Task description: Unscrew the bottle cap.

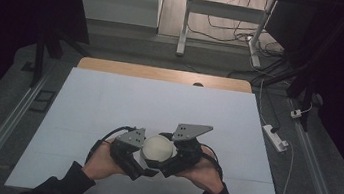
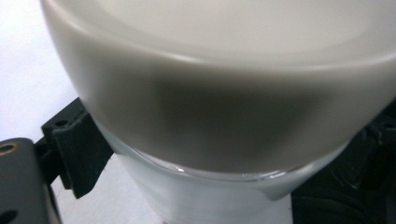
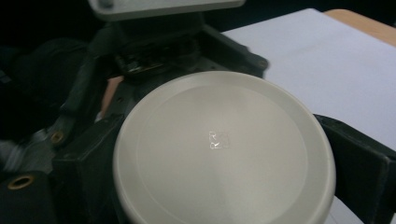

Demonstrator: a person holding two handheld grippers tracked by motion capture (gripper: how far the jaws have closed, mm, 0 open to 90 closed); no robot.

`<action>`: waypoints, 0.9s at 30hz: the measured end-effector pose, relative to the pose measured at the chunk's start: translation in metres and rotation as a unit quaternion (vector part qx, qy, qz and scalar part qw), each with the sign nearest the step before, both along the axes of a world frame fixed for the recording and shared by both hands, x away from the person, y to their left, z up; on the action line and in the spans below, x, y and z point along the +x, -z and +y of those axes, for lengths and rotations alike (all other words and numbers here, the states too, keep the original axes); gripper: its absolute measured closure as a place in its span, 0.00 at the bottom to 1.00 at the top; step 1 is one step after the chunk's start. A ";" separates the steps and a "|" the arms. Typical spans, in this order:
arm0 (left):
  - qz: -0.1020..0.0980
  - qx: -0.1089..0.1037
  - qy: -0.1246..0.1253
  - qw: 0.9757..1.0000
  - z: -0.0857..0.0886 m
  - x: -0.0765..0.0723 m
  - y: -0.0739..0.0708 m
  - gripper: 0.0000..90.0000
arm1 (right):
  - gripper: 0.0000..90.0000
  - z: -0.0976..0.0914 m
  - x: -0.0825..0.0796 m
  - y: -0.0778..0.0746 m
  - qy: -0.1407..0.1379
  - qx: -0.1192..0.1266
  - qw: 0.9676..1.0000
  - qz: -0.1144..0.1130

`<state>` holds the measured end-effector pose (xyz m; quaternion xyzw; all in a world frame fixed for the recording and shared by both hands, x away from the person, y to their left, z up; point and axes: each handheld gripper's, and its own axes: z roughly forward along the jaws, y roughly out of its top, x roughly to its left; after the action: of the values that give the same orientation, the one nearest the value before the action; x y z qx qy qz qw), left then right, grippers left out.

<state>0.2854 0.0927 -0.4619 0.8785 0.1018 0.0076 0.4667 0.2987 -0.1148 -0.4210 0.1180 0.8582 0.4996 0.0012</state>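
Note:
A jar with a round cream lid is held low over the white table sheet, near the front edge. In the left gripper view the jar's pale translucent body sits under the lid, and my left gripper is shut on that body, with a black jaw on each side. In the right gripper view the lid faces the camera. My right gripper is shut on its rim, one jaw on either side. From above, the left gripper and right gripper meet at the jar.
The white sheet covers a wooden table whose far edge shows. Beyond it stand a desk frame and loose cables on the floor. A power strip lies off the right side. Metal rails run along both sides.

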 end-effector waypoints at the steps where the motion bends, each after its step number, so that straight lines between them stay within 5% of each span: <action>1: -0.001 0.001 0.008 1.000 0.000 0.000 0.000 0.09 | 0.08 -0.001 0.001 0.000 -0.020 0.001 1.000 0.001; 6: -0.007 0.004 0.046 0.999 -0.002 -0.003 0.000 0.09 | 0.08 -0.003 0.004 -0.001 -0.099 -0.002 0.995 0.001; 9: -0.008 0.001 0.040 0.999 -0.001 -0.003 0.000 0.09 | 0.08 -0.002 0.007 -0.001 -0.117 -0.005 0.993 0.004; 17: -0.008 0.003 -0.024 1.000 0.003 0.003 0.003 0.09 | 0.00 -0.005 0.002 -0.017 -0.029 0.027 0.999 -0.005; 20: -0.004 -0.003 -0.055 0.998 0.005 0.005 0.003 0.09 | 0.00 -0.005 -0.004 -0.021 0.010 0.013 1.000 -0.011; 27: -0.007 -0.007 -0.104 0.995 0.008 0.005 0.002 0.09 | 0.00 0.009 -0.014 -0.017 0.112 -0.018 0.993 -0.045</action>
<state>0.2908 0.1009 -0.4642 0.8599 0.1894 0.0619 0.4699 0.2843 -0.1056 -0.4038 0.1909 0.8473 0.4858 0.0978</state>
